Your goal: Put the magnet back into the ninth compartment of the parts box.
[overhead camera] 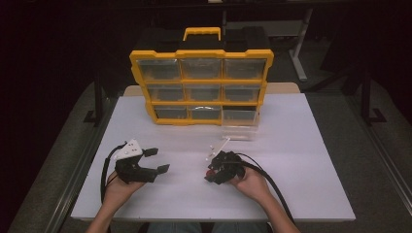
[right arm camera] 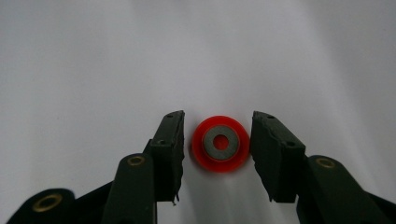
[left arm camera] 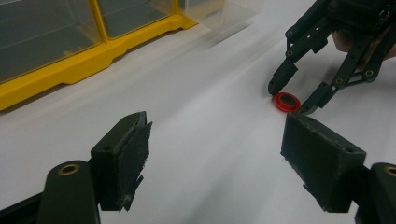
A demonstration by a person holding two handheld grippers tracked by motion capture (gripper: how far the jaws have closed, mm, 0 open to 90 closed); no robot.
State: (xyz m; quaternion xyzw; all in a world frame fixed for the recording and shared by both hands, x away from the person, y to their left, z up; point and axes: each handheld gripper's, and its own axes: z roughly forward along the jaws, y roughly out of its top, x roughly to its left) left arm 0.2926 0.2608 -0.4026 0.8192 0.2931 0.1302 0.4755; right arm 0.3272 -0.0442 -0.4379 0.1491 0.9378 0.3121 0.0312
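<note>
On white tabletop [overhead camera: 301, 160], our right gripper [right arm camera: 218, 144] brackets flat red plastic ring with grey centre [right arm camera: 220, 143], jaws not yet clenched; left gripper [left arm camera: 215, 158] gapes wide, holding nothing.

One red ring [right arm camera: 220, 143] lies in front of one yellow drawer cabinet [overhead camera: 200, 87]. The cabinet holds nine clear drawers.

No text, label, brand, number or sign is showing legibly anywhere in these pictures. The yellow organizer [overhead camera: 201, 85] on the counter [overhead camera: 301, 160] is carrying no readable marking on its frame or on its clear drawer fronts. The red ring [right arm camera: 220, 143] is bearing no print on its face. The left hand-held gripper [overhead camera: 160, 160] and the right hand-held gripper [overhead camera: 211, 171] are showing bare black parts and brass rivets, without lettering.
</note>
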